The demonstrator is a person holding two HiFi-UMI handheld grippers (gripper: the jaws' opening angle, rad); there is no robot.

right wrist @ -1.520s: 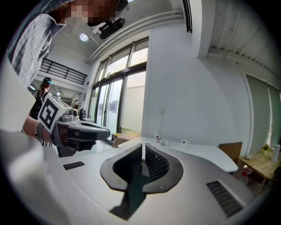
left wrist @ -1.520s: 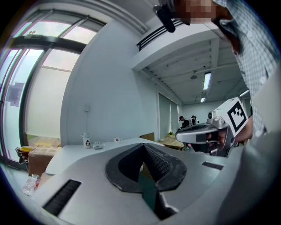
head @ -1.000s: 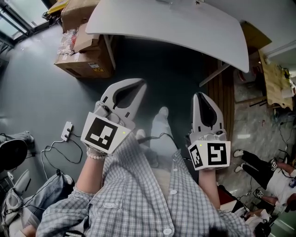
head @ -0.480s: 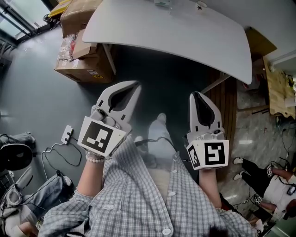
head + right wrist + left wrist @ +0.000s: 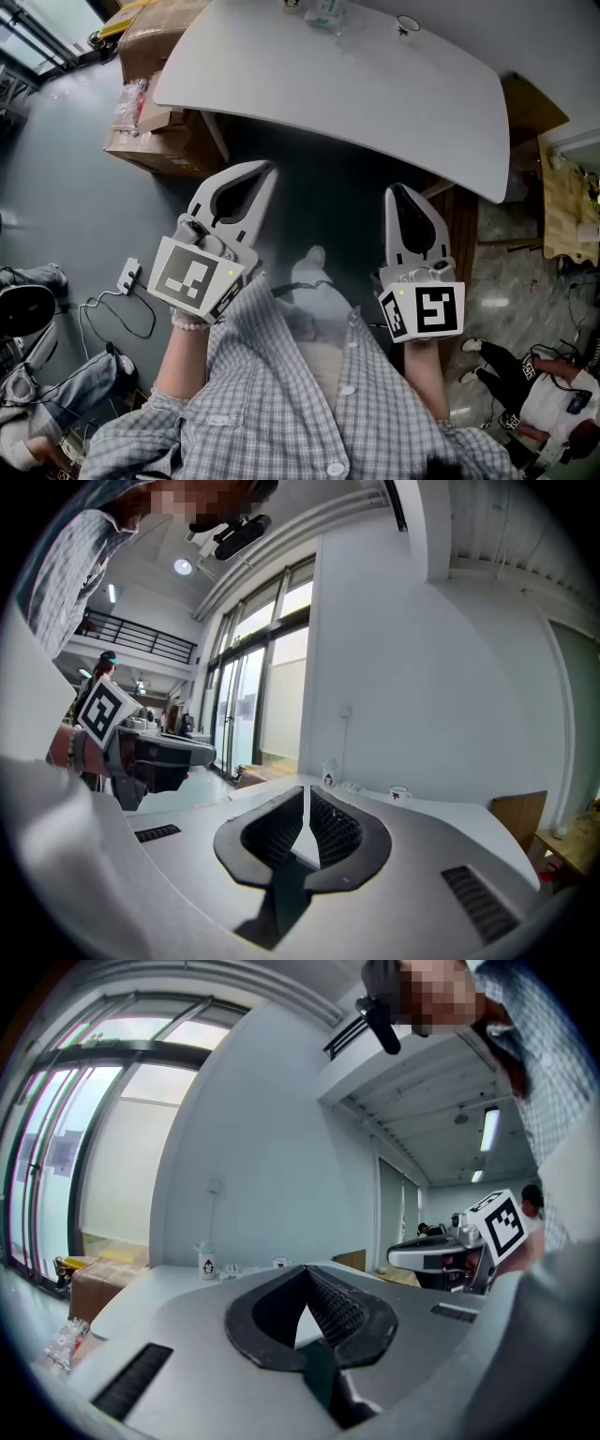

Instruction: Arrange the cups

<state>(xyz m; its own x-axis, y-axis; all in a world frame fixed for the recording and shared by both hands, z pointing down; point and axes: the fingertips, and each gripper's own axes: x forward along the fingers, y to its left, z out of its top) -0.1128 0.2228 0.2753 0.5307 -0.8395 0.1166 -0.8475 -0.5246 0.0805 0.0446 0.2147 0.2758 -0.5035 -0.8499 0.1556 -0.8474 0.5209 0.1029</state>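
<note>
A white mug [image 5: 408,22] with a small red mark stands near the far edge of the white table [image 5: 375,94]. Clear cups [image 5: 330,12] sit to its left, beside a small white bottle [image 5: 292,5] with a penguin print. My left gripper [image 5: 269,170] and right gripper [image 5: 397,191] hang over the dark floor, short of the table's near edge. Both are shut with nothing between the jaws. The left gripper view shows the bottle [image 5: 205,1262], clear cups [image 5: 230,1268] and mug [image 5: 280,1263] far ahead. In the right gripper view the bottle [image 5: 329,778] and mug [image 5: 400,793] are equally distant.
Cardboard boxes [image 5: 155,122] stand on the floor left of the table, with a power strip [image 5: 128,276] and cable nearer me. A wooden bench [image 5: 459,220] lies under the table's right end. A seated person [image 5: 539,380] is at the lower right.
The table has slid lower and nearer in the head view, bringing the cups on its far edge into sight. Both grippers have edged toward it and stayed shut.
</note>
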